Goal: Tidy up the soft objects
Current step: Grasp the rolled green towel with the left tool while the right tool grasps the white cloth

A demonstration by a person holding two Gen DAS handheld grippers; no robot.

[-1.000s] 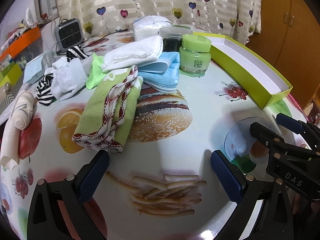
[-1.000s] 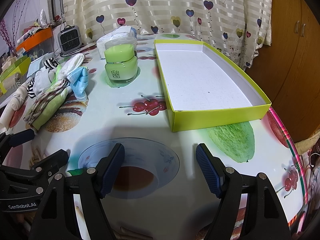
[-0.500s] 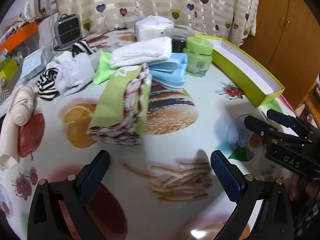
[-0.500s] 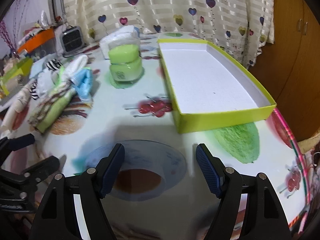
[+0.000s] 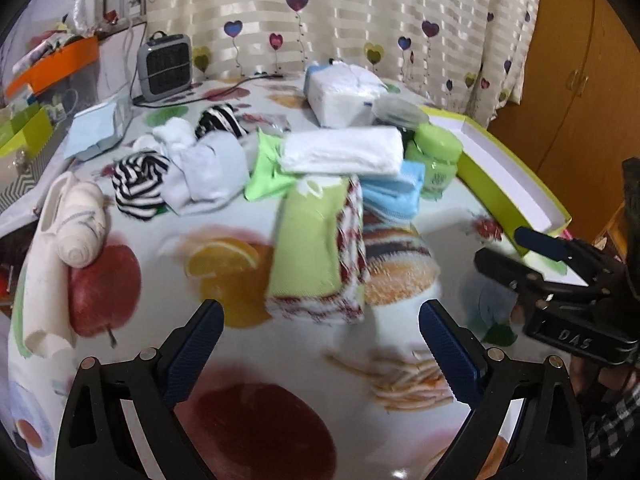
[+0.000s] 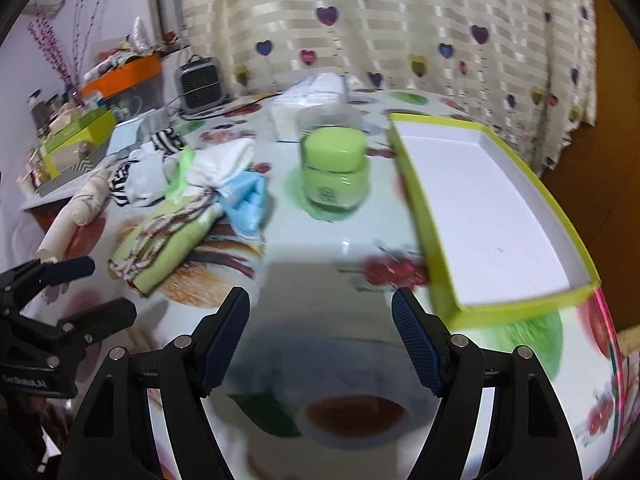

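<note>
Left tool (image 5: 320,344): spread wide and empty, hovering over the tabletop (image 5: 160,320) just short of the folded green cloth (image 5: 312,252).
Right tool (image 6: 320,340): also released, nothing between its blue pads (image 6: 416,344) — it hangs above a printed plate picture, near the corner of the tray.
Folded green cloth: lies flat on the burger print, red-and-white trim along its right edge and near end, directly ahead of the left tool.
Blue cloth (image 5: 394,196): folded, just behind the green cloth, partly under the white towel (image 5: 344,152).
White towel: folded, on top of the pile.
Light green cloth (image 5: 266,176): peeks out to the left of the white towel.
Socks: white socks (image 5: 200,168) and a striped black-and-white pair (image 5: 138,184) bunched further left.
Cream roll (image 5: 76,228): near the left edge of the tabletop, partly unrolled.
Green jar (image 6: 334,172): upright between the cloth pile and the tray.
Yellow-green tray (image 6: 520,304): open, white inside, on the right side — holding nothing.
Tissue pack (image 5: 340,92): behind the pile, near the curtain.
</note>
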